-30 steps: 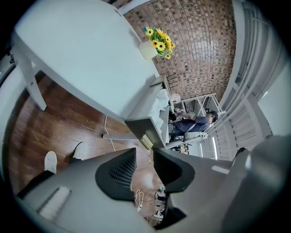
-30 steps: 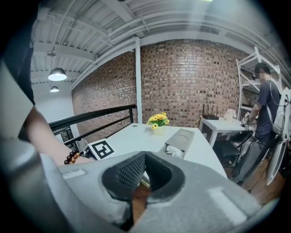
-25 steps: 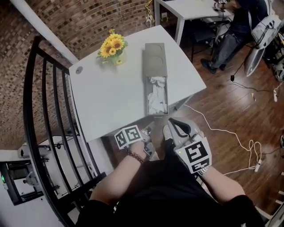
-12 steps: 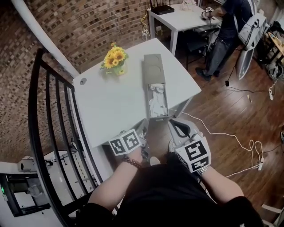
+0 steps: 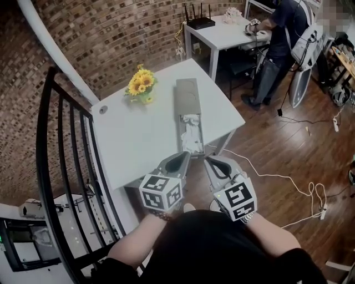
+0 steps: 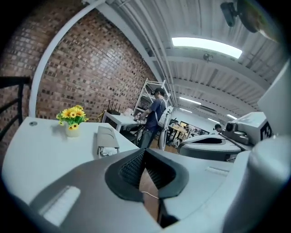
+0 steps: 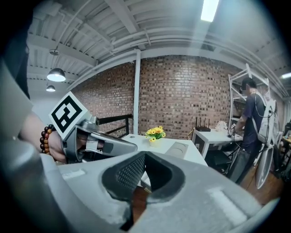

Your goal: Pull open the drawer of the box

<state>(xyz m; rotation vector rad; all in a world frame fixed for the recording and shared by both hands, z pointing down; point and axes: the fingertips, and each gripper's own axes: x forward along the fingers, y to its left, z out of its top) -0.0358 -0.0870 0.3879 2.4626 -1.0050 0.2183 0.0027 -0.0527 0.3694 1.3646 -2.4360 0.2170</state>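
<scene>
L claw shut since sec ago, empty. R claw shut, empty too. Drawer just ahead of tips, untouched, out of box. Pull looks done.

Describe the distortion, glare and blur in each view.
Head view: the wide lens bends the black railing into a curve, and the light is even. Left gripper view: black corners, and the ceiling light is blown out to white. Right gripper view: a round black border, a glaring light strip and a soft near foreground.
</scene>
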